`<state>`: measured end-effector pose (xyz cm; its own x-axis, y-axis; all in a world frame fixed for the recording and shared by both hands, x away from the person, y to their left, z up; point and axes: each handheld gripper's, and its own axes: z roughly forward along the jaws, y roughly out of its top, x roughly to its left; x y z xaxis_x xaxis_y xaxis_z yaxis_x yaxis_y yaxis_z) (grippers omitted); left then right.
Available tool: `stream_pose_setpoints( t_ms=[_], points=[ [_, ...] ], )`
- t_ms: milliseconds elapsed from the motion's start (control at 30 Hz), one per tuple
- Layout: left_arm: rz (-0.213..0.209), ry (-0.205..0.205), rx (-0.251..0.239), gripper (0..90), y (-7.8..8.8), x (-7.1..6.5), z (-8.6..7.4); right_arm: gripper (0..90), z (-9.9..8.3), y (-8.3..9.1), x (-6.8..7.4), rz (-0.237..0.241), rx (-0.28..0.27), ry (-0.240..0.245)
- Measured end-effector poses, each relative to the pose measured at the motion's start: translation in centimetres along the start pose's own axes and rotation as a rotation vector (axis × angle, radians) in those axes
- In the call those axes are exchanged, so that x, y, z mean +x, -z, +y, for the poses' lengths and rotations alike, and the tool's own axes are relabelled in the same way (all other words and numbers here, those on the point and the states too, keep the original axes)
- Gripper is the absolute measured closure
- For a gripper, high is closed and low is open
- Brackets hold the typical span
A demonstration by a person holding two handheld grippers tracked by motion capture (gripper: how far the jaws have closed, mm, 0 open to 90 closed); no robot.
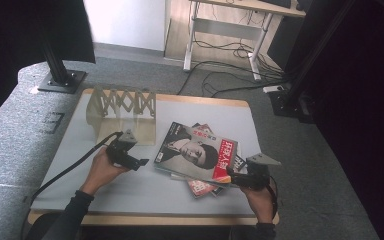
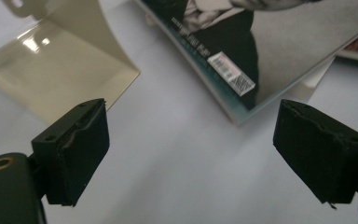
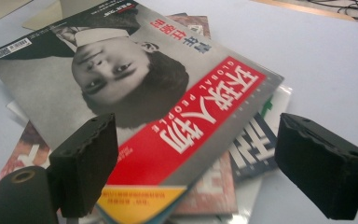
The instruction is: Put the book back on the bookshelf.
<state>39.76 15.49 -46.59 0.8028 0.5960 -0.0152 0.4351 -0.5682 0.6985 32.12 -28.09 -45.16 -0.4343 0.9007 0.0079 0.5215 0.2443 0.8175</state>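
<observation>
Several magazines lay in a loose pile on the desk (image 1: 130, 185), the top magazine (image 1: 197, 152) with its portrait cover slanting from upper left down to lower right in the high view. We held our left tongs (image 1: 142, 162) just off its left edge and our right tongs (image 1: 232, 175) at its lower right corner — both with jaws apart, nothing pressed between them. The right tongs looked nearer, perhaps already over the red strip, though the high view was too small to be sure. A cream folding rack (image 1: 122, 107) stood behind the left hand (image 1: 102, 170), apart from the pile.
</observation>
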Motion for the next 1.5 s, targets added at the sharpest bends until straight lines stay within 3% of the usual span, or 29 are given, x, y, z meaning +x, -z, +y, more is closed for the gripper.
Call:
stream_pose_setpoints(
  t_ms=[233, 367, 567, 600, 667, 767, 933, 1267, 1333, 1367, 1400, 1433, 1500],
  points=[
    [-0.040, -0.027, 0.005, 13.9, -1.8, -0.6, 2.7, 18.3, 0.6, -2.5, 0.3, 0.009, 0.035, 0.008],
    [-0.063, -0.058, 0.015, 14.7, -3.4, -1.2, 4.5, 20.4, -0.2, -3.9, 0.3, -0.011, 0.054, -0.018],
    [-0.067, -0.075, 0.027, 17.6, -6.0, -1.4, 5.6, 24.8, -1.5, -4.8, 0.2, -0.011, 0.080, -0.037],
    [-0.067, -0.075, 0.027, 18.5, -6.0, -1.4, 5.6, 25.1, -1.7, -4.9, 0.1, -0.010, 0.082, -0.042],
    [-0.093, -0.027, 0.003, 19.9, -6.8, -0.9, 5.6, 27.9, -1.9, -5.0, 0.1, -0.006, 0.084, -0.051],
    [-0.092, -0.021, 0.020, 20.5, -7.5, -0.5, 5.4, 31.5, -2.2, -5.2, 0.2, 0.006, 0.086, -0.049],
    [-0.088, -0.033, 0.052, 20.5, -8.6, -0.6, 4.7, 31.6, -2.4, -5.2, 0.2, 0.003, 0.076, -0.056],
    [-0.071, -0.014, 0.066, 24.1, -8.7, -1.2, 4.5, 31.9, -2.6, -5.2, 0.2, 0.010, 0.063, -0.055],
    [-0.076, -0.011, 0.079, 24.2, -8.6, -1.3, 4.4, 31.9, -2.6, -5.3, 0.2, 0.012, 0.062, -0.052],
    [-0.123, -0.016, 0.077, 28.2, -8.5, -1.4, 4.4, 31.9, -2.6, -5.3, 0.2, 0.012, 0.061, -0.050],
    [-0.139, -0.030, 0.069, 38.3, -8.5, -1.7, 4.3, 31.9, -2.6, -5.3, 0.2, 0.015, 0.062, -0.046],
    [-0.121, -0.052, 0.069, 35.4, -8.4, -2.3, 4.2, 31.9, -2.6, -5.3, 0.3, 0.013, 0.061, -0.046],
    [-0.123, -0.056, 0.065, 35.0, -8.4, -2.9, 4.1, 31.9, -2.6, -5.4, 0.3, 0.017, 0.059, -0.042]
  ],
)
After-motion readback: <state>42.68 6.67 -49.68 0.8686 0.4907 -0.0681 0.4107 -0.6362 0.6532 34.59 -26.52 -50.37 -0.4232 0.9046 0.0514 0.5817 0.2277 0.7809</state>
